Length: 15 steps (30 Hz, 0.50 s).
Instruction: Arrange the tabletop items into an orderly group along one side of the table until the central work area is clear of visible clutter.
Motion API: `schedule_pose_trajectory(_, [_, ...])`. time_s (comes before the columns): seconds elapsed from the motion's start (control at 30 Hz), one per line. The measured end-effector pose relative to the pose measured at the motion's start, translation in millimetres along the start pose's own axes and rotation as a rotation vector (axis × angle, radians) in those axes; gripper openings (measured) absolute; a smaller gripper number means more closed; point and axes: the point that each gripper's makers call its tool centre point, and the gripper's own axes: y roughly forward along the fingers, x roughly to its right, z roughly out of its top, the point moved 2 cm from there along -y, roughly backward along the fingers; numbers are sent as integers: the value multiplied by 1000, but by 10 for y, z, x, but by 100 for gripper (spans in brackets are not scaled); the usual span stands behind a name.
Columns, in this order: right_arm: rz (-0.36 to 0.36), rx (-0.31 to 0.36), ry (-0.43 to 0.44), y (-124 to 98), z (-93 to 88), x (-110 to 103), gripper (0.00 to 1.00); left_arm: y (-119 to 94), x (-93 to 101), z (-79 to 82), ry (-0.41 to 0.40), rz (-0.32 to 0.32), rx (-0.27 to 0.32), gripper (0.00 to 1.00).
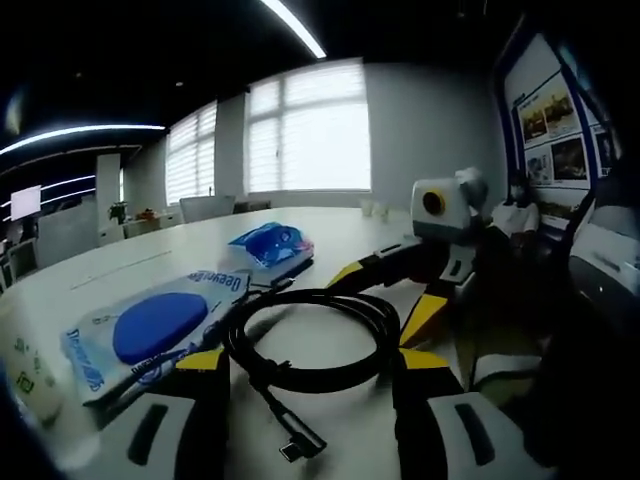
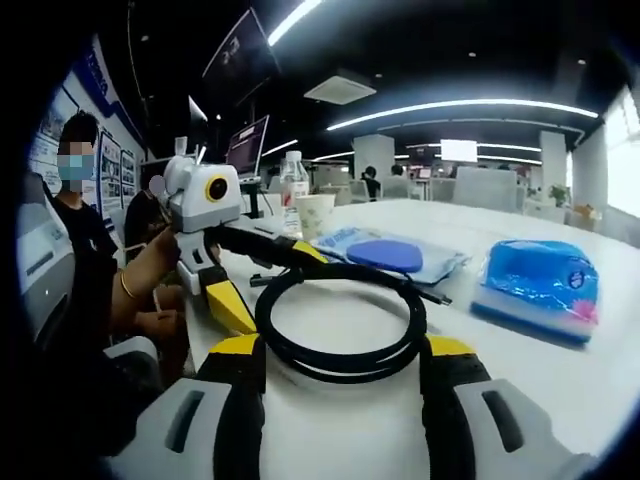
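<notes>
Where windows glow, white table [image 1: 330, 235] bears black cable [image 1: 310, 340].

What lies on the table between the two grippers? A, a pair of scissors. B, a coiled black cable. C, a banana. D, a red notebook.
B: a coiled black cable lies on the white table between the left gripper and the right gripper.

Glossy black rubbery cable [image 1: 310, 340], crinkly clear plastic packets [image 1: 150, 330]; smooth white table [image 2: 520, 380]
</notes>
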Motion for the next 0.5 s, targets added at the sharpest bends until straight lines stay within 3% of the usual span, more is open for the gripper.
schedule_pose_trajectory(0.27, [-41, 13, -28, -138, 65, 72, 59, 84, 64, 123, 35, -19, 12, 64])
schedule_pose_trajectory(0.5, [-57, -2, -38, -198, 39, 119, 59, 185, 95, 131, 41, -35, 5, 64])
